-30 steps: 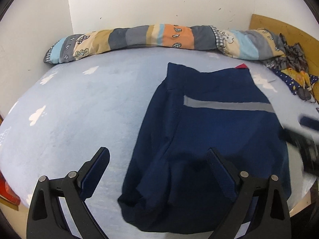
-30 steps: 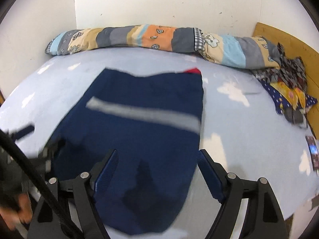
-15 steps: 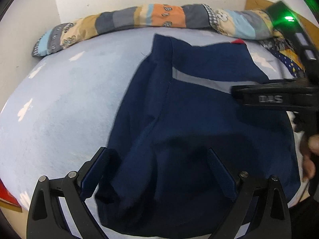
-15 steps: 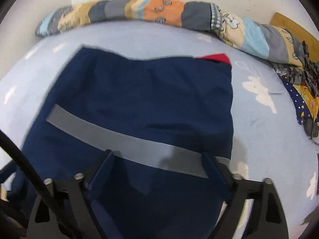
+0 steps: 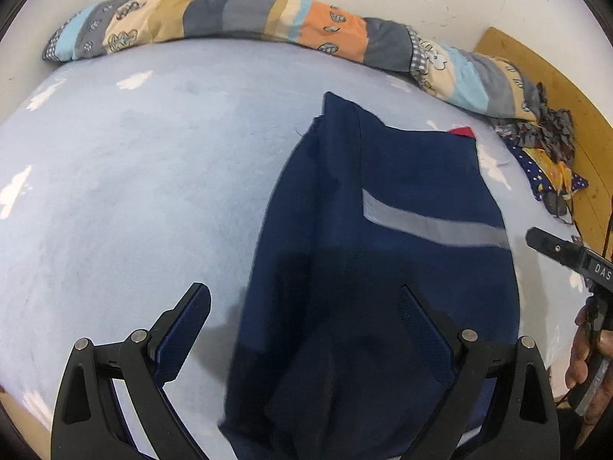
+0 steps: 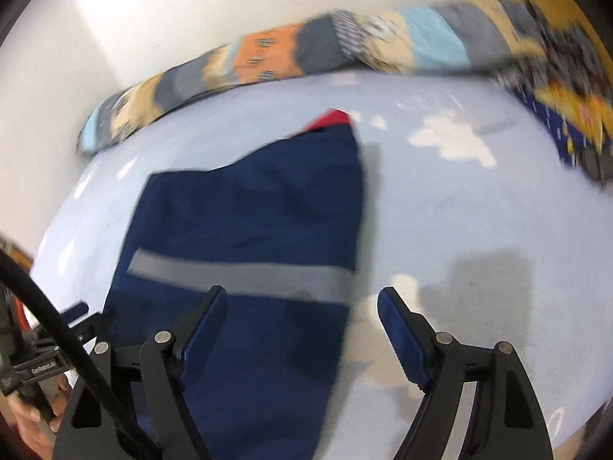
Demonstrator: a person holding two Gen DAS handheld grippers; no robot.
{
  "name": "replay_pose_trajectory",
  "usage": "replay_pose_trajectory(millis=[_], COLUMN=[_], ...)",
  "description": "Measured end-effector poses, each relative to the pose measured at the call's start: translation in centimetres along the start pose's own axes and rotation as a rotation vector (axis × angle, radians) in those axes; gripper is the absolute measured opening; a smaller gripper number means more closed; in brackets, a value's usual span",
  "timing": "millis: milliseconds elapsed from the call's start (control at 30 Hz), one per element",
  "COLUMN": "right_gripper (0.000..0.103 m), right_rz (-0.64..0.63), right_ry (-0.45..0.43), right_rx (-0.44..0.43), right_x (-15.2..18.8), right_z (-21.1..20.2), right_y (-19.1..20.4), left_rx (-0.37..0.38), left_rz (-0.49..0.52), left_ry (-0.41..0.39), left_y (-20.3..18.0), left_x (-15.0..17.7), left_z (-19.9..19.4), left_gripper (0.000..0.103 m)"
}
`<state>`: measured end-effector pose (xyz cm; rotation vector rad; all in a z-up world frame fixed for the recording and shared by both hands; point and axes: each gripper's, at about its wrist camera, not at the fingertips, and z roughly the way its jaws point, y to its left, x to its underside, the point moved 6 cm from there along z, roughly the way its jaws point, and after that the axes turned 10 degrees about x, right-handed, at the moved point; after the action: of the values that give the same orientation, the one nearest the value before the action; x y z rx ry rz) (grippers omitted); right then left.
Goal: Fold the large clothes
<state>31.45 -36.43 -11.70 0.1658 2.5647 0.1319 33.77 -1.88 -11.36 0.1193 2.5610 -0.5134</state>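
The right claw is back off the navy garment, straddling its right edge rather than its grey stripe. The left claw sits leftward again, spanning the garment's left edge.

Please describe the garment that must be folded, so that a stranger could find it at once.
On the pale blue cloud-print bed sheet, below the long patchwork bolster, lies a dark navy garment. Only it carries a grey reflective stripe.

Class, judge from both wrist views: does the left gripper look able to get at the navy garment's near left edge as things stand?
Probably yes. The left gripper hangs open over the navy garment, its fingers straddling that edge on the blue sheet, with nothing lying between.
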Motion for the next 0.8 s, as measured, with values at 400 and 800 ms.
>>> replay_pose_trajectory(millis=[400,800], right_gripper=[0.084,0.087], right_rz=[-0.029,-0.212], right_ry=[-0.065,-0.265], right_rx=[-0.004,0.178], right_x=[0.9,5.7], right_z=[-1.9,-7.4], right_y=[3.6,7.5], left_rx=[-0.126,-0.365], left_rz=[0.154,0.238], left_ry=[-0.183,-0.249], left_y=[-2.9,-4.0], left_x=[0.5,3.4], left_z=[-3.8,-8.4], left_gripper=[0.103,0.103])
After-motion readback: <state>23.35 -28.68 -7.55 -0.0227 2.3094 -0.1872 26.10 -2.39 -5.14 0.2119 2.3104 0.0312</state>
